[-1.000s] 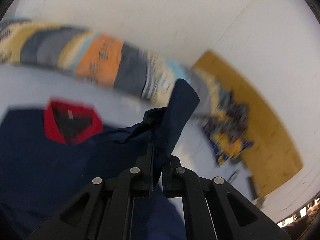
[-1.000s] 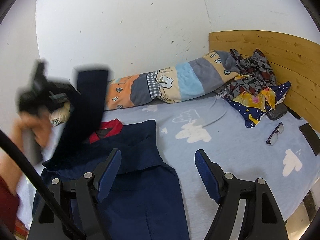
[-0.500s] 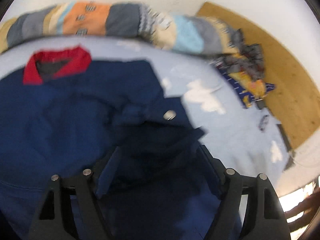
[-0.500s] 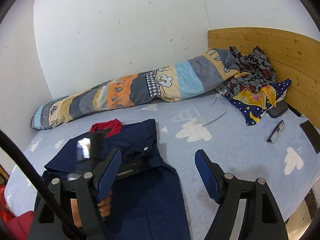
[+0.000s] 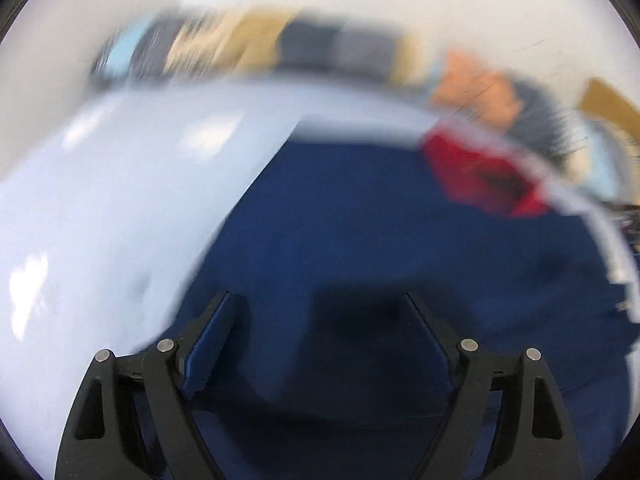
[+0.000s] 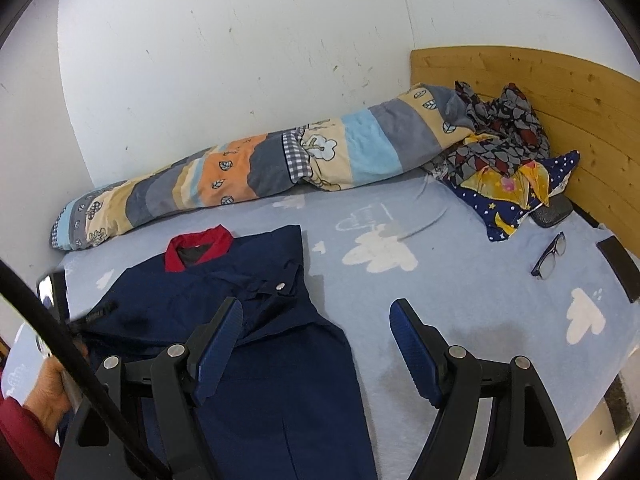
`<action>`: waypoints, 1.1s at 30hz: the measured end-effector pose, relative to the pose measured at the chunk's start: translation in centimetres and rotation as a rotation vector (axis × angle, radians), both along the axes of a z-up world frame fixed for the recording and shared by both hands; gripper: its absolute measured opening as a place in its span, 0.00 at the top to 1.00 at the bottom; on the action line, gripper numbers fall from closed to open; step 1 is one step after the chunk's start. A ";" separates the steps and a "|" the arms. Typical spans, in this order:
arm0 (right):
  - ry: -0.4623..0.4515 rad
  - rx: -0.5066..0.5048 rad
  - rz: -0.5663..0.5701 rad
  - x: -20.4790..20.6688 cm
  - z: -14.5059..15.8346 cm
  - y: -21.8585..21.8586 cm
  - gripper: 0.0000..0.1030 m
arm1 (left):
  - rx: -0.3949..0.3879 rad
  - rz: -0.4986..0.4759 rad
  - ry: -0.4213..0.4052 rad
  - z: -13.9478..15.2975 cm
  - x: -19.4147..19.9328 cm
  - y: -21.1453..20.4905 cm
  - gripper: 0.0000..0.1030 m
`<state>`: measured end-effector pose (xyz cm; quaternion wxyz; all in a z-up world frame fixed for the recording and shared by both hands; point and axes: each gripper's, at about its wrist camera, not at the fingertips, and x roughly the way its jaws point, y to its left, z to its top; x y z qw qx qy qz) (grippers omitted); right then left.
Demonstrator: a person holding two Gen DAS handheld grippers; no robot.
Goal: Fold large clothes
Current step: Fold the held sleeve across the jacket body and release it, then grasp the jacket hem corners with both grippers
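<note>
- Your left gripper (image 5: 320, 344) hangs over the dark blue jacket (image 6: 224, 320) near that garment's left edge; its jaws are opening, already wide, and no cloth is pinched between the pads, only jacket fabric lying below them. That view is heavily blurred.
- Your right gripper (image 6: 316, 344) hovers over the bed (image 6: 460, 280) at the jacket's right edge, jaws wide apart with nothing between them; the left pad is over the cloth, the right pad over bare sheet.
- The jacket lies flat on the near left part of the bed, its red collar (image 6: 198, 246) pointing toward the wall side. One sleeve is folded across the chest, with a metal snap (image 6: 281, 287) showing on it.
- Your left hand (image 6: 50, 384), in a red sleeve, shows at the bed's left edge in the right wrist view.
- A rolled striped quilt (image 6: 260, 168) runs along the bed's far edge against the wall.
- A heap of patterned clothes (image 6: 500, 152) sits in the far right corner by the wooden headboard (image 6: 560, 92).
- A pair of glasses (image 6: 550, 256) and a dark flat phone (image 6: 620, 272) lie near the bed's right edge, apart from each other.
</note>
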<state>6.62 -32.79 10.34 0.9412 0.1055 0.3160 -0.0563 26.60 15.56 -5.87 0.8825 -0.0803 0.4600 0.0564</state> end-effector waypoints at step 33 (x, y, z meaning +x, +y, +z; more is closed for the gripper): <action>0.074 0.044 -0.006 1.8 -1.8 -0.3 0.22 | 0.225 -0.548 -0.072 0.4 -6.2 -24.1 0.16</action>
